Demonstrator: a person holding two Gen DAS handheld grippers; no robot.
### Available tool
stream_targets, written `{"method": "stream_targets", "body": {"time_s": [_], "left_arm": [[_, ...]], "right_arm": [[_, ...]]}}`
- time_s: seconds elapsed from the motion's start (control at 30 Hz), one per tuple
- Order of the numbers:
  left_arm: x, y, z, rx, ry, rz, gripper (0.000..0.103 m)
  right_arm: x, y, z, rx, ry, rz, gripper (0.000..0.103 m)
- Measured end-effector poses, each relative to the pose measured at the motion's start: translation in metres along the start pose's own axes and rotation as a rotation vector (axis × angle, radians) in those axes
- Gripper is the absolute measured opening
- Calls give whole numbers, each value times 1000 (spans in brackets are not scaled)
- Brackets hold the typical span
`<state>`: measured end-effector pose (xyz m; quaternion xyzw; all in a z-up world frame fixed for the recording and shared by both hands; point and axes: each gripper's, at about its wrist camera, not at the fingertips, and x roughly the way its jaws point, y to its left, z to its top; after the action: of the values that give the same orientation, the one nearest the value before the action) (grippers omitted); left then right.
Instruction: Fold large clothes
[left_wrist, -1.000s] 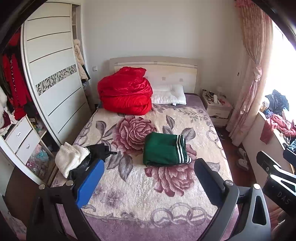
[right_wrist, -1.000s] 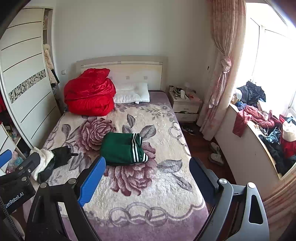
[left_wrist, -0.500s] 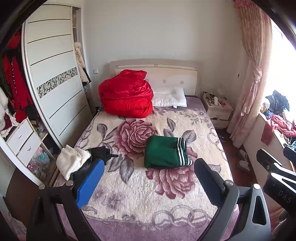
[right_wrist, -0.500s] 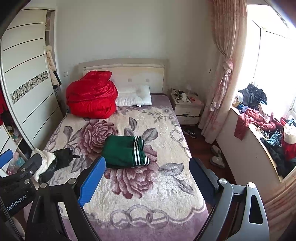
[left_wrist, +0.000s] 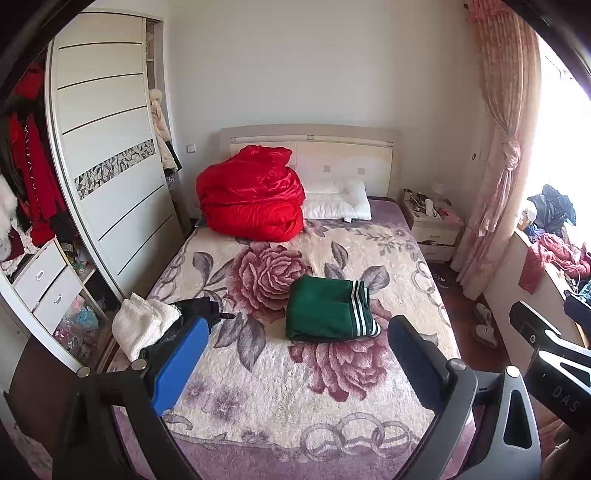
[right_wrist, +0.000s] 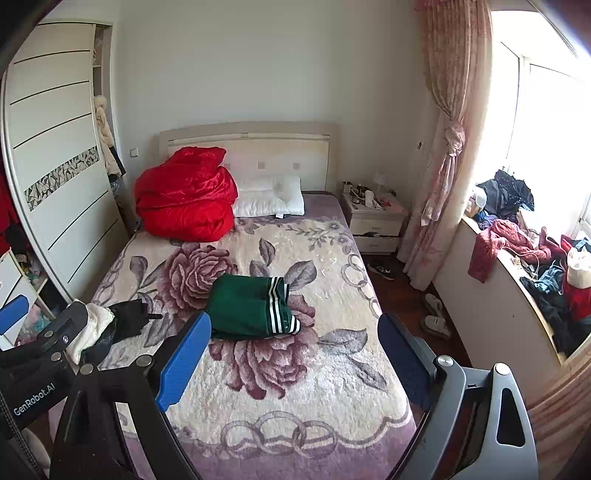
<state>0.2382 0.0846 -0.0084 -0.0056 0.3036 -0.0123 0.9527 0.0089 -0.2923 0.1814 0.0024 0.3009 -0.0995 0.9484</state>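
A folded green garment with white stripes (left_wrist: 330, 309) lies in the middle of the bed (left_wrist: 258, 398) on the floral blanket; it also shows in the right wrist view (right_wrist: 253, 308). At the bed's left edge lie a folded white garment (left_wrist: 142, 325) and a black garment (left_wrist: 192, 308), both also in the right wrist view, white (right_wrist: 90, 330) and black (right_wrist: 127, 319). My left gripper (left_wrist: 295, 354) is open and empty, held back above the foot of the bed. My right gripper (right_wrist: 293, 350) is open and empty, likewise back from the green garment.
A red quilt bundle (left_wrist: 251, 201) and white pillow (left_wrist: 338, 201) sit at the headboard. A wardrobe (left_wrist: 107, 166) stands left, a nightstand (left_wrist: 434, 230) and curtain (left_wrist: 506, 147) right. A window ledge (right_wrist: 517, 280) carries piled clothes. Shoes (right_wrist: 434, 315) lie on the floor.
Both grippers have drawn back and tilted up a little, so the bed sits lower and farther in both views. Nothing on the bed has moved.
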Motion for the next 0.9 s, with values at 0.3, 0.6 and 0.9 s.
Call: {"method": "stream_targets", "body": {"time_s": [0.3,0.6,0.9], "left_arm": [[-4,0,1,-4,-8,3,100],[-8,0,1,-3,-13,4,100],[-11,1,1,-7,-17,6,100]], "right_arm": [[-6,0,-4,8,-3,-1,93],[-9,1,-5,8,-3,-2,93],[-8,4,-1,8,-5,-2,93]]}}
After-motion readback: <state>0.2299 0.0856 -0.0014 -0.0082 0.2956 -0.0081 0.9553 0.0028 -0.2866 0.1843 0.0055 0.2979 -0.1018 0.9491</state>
